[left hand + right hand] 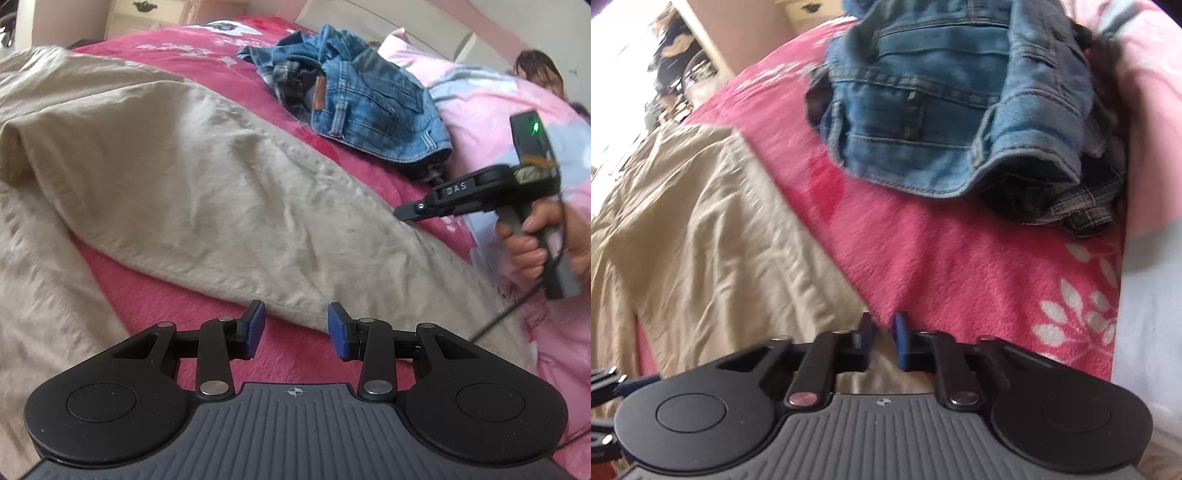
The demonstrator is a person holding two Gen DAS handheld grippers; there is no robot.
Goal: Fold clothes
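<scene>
On the bed (155, 295): one beige garment (184, 177), one denim jacket (934, 99); left gripper (296, 329) open, right gripper (883, 341) nearly closed, empty.

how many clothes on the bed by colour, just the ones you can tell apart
beige garment: 1
blue denim garment: 1
dark plaid garment, partly under the denim: 1
total: 3

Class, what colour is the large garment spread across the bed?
Beige garment, plain with no pattern; it shows best in the left wrist view.
</scene>
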